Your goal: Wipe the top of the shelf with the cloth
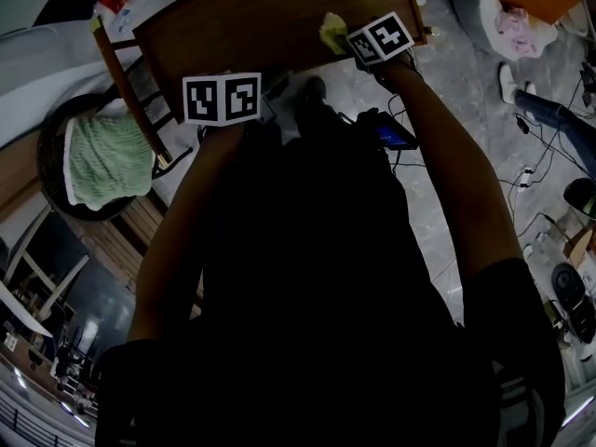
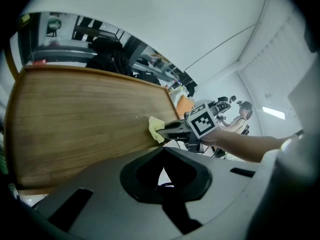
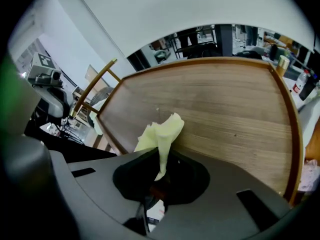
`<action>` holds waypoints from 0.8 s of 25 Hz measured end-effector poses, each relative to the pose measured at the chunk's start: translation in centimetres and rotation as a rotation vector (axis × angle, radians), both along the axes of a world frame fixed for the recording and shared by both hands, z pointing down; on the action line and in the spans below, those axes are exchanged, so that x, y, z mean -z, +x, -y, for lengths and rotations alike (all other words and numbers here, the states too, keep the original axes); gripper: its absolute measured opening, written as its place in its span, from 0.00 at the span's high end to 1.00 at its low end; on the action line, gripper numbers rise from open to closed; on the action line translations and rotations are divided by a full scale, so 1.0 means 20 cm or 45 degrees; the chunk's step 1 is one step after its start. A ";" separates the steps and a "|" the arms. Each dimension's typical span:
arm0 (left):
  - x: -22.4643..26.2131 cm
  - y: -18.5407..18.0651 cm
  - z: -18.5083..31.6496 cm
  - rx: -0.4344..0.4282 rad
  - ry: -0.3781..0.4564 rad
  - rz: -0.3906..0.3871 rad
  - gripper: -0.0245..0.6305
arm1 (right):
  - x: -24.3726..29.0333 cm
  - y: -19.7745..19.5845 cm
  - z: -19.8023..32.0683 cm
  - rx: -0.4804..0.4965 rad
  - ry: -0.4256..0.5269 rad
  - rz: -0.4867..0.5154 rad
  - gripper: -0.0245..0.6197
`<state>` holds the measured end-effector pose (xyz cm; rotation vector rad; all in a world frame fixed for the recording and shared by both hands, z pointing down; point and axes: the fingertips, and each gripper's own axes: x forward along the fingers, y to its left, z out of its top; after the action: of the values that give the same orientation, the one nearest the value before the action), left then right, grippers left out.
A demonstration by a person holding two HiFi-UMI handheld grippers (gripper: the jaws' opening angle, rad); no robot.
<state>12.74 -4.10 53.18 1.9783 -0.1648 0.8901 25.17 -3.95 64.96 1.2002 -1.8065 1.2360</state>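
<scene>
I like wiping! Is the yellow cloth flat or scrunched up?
Scrunched: the cloth sticks up crumpled, pinched in the right gripper, over the wooden shelf top.

From my remote feed: a small, crumpled pale yellow cloth (image 3: 162,134) stands bunched upward, its lower end pinched between the closed jaws of the right gripper (image 3: 160,179). Its loose folds lie at the near edge of the flat brown wooden shelf top (image 3: 225,109). The top is a broad board with straight grain and a narrow rim. In my head view the cloth sits near its right-hand corner.
</scene>
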 end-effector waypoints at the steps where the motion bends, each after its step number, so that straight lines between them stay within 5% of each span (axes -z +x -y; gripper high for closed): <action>1: 0.01 0.01 0.00 0.003 0.006 0.003 0.95 | 0.00 0.03 -0.01 -0.010 0.000 -0.001 0.89; 20: 0.03 0.04 -0.04 0.064 0.010 -0.013 0.95 | 0.03 0.59 -0.19 -0.276 -0.051 -0.263 0.89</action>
<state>13.59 -3.36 52.50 1.9773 -0.2117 0.8485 36.97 -0.13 64.26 1.4732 -1.5265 1.2094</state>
